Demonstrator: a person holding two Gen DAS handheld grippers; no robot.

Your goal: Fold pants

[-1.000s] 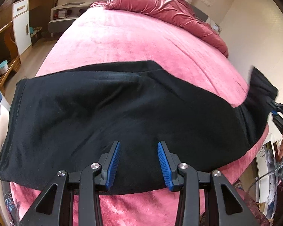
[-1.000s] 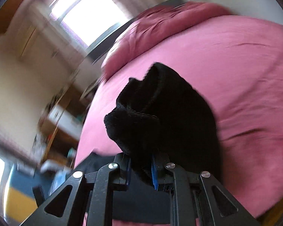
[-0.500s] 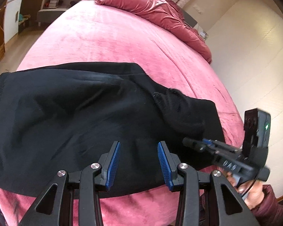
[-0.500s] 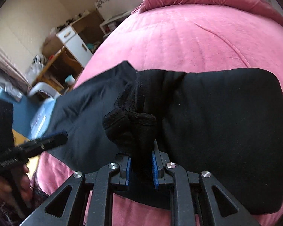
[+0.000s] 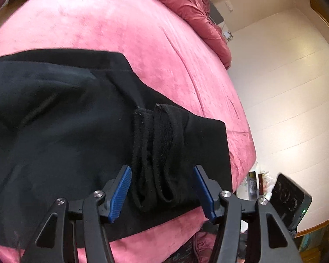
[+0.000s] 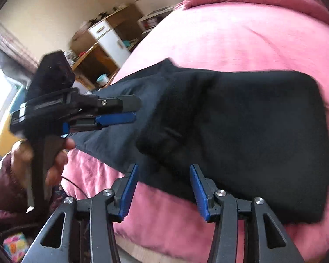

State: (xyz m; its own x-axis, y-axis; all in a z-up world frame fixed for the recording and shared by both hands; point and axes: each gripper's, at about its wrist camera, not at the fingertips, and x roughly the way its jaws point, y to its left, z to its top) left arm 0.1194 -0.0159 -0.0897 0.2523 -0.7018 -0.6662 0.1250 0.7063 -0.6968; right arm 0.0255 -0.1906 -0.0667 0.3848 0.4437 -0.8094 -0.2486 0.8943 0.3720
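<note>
Black pants (image 5: 65,131) lie folded across plush pink bed cover (image 5: 142,32) – soft matte knit, ribbed cuff (image 5: 162,144) bunched on top. Left gripper (image 5: 162,188) & right gripper (image 6: 164,188) both spread wide w/ blue ridged pads (image 5: 120,192), gripping nothing

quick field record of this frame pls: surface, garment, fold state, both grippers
surface: pink bed
garment: black pants, lying flat on the bed
fold state: leg end folded over onto the upper part; bunched cuffs on top
left gripper: open, cuffs between its fingers, not clamped
right gripper: open, empty, at the near edge of the pants
background: cabinet, pink duvet
</note>
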